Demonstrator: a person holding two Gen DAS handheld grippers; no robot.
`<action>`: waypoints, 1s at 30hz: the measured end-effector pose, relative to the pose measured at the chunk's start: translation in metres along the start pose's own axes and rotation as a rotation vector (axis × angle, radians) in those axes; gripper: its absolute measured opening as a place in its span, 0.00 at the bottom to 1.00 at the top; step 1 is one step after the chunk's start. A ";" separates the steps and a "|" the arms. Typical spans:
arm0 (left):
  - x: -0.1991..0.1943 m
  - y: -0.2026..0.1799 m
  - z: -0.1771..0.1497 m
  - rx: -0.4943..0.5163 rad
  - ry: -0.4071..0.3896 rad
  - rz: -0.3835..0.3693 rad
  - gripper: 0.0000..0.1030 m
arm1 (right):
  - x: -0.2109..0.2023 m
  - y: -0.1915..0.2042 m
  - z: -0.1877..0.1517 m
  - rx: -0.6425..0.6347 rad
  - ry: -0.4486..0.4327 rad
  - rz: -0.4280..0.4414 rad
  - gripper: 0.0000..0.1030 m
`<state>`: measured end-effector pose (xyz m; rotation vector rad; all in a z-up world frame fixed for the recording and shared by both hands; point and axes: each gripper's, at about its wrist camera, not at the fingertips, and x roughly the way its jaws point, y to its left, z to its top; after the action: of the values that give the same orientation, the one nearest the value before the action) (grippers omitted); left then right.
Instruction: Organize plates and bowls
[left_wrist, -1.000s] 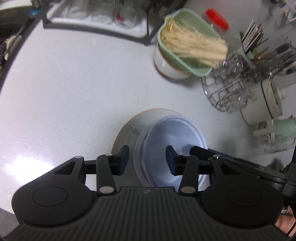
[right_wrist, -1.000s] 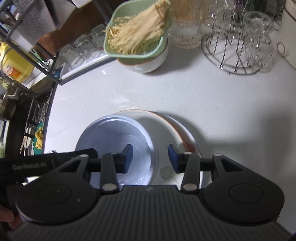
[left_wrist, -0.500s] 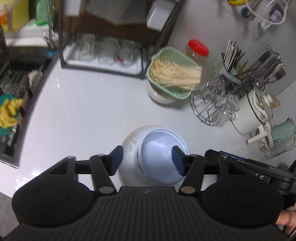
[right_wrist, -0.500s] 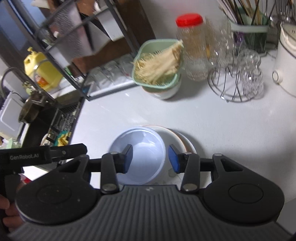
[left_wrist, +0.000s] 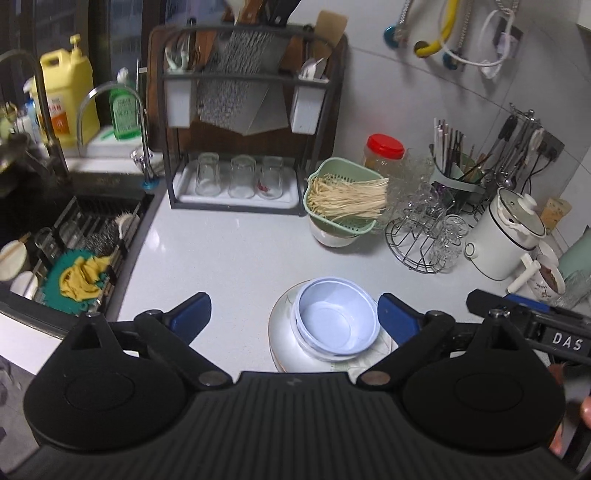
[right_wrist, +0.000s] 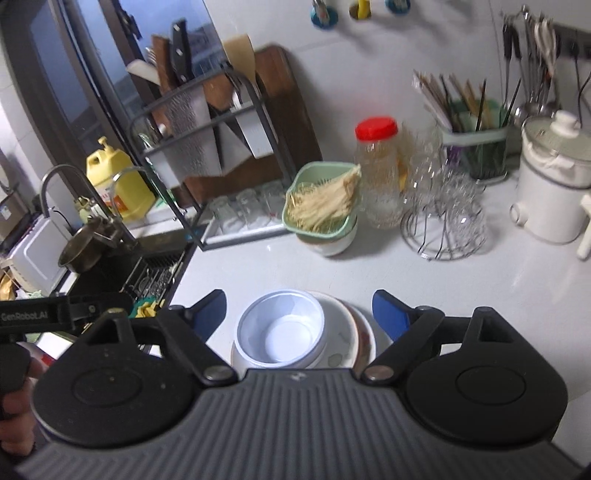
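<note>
Your left gripper (left_wrist: 295, 317) and right gripper (right_wrist: 299, 314) hang over the white counter (left_wrist: 229, 254), jaws opening wide, gripping nothing. The blue bowl (left_wrist: 336, 323) sits on the plate (left_wrist: 284, 339) near the counter's front edge (sink (left_wrist: 74, 236) at its left end).

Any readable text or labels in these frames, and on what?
"DAS" on the right gripper, seen from the left wrist.
"GenRobot.AI" on the left gripper, seen from the right wrist.
Labels on the yellow jug and green bottle: too blurred to read.
</note>
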<state>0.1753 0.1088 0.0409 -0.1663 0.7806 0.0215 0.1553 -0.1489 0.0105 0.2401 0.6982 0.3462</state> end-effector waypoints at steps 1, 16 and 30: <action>-0.006 -0.003 -0.005 0.006 -0.009 0.007 0.96 | -0.008 0.001 -0.003 -0.016 -0.017 -0.006 0.95; -0.080 -0.033 -0.087 0.018 -0.060 0.030 0.96 | -0.089 0.010 -0.055 -0.085 -0.092 -0.009 1.00; -0.133 -0.044 -0.149 0.049 -0.126 0.109 0.97 | -0.130 0.020 -0.106 -0.113 -0.112 -0.002 1.00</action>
<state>-0.0202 0.0479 0.0367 -0.0755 0.6632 0.1151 -0.0124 -0.1707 0.0140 0.1504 0.5665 0.3668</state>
